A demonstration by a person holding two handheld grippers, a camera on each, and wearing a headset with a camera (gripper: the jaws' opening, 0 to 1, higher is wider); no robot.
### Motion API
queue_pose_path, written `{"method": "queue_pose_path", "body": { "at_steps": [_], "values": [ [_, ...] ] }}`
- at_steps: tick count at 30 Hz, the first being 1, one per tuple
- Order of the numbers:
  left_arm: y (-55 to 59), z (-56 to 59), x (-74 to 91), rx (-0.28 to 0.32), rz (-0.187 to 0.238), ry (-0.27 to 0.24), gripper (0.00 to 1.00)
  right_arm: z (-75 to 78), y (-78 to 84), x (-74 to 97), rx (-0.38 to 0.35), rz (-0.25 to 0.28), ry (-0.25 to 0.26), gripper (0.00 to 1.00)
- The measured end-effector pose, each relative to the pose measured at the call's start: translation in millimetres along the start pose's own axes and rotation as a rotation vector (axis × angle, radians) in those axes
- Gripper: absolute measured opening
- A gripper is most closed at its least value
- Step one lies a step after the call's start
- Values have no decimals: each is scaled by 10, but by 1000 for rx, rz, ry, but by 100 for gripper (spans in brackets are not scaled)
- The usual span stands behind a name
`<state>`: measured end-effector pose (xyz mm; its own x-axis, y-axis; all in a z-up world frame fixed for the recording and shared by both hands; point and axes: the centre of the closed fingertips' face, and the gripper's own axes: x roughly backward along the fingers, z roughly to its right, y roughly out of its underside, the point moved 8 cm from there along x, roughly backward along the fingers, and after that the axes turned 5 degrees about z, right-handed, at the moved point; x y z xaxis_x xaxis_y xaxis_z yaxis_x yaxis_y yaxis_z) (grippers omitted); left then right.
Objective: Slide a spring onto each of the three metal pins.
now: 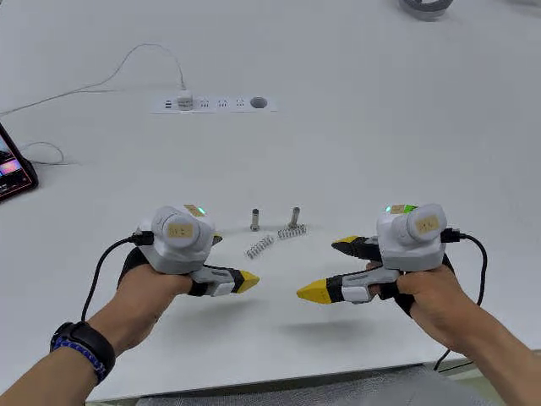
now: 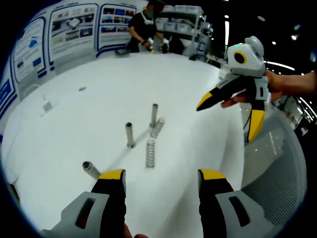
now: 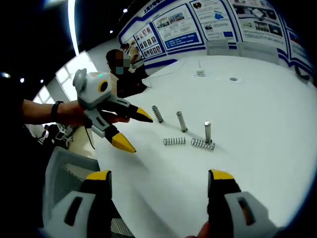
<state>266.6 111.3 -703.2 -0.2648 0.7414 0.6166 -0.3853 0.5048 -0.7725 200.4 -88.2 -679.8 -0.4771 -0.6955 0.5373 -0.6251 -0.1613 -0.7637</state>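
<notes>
left gripper point(image 2: 162, 176) hovering, fingers gaping wide, gripping nothing | right gripper point(image 3: 159, 176) facing it, fingers equally wide, empty | left pin point(image 1: 254, 220) and right pin point(image 1: 294, 217) standing on the tabletop point(image 1: 355, 152) between them, toward its near edge | spring point(image 1: 259, 246) and second spring point(image 1: 292, 231) lying loose just beside them | third pin point(image 2: 90, 169) sitting just beside the left fingers

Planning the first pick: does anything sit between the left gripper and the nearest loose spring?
Nothing visible does. The spring lies on bare table straight ahead of the open left gripper; the nearest upright pin stands past it, to the left.
</notes>
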Motion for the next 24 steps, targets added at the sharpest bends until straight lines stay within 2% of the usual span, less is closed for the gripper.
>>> {"method": "queue_pose_path", "body": {
  "at_steps": [6, 15, 24],
  "values": [
    [25, -4, -180, 4, -8, 12, 55, 11, 8, 48, -6, 0, 5, 81],
    [44, -31, -416, 41, -2, 0, 47, 17, 54, 65, -20, -6, 8, 80],
    [55, -88, -530, 62, 5, -33, 36, -8, 87, 47, -29, -19, -3, 80]
  ]
}}
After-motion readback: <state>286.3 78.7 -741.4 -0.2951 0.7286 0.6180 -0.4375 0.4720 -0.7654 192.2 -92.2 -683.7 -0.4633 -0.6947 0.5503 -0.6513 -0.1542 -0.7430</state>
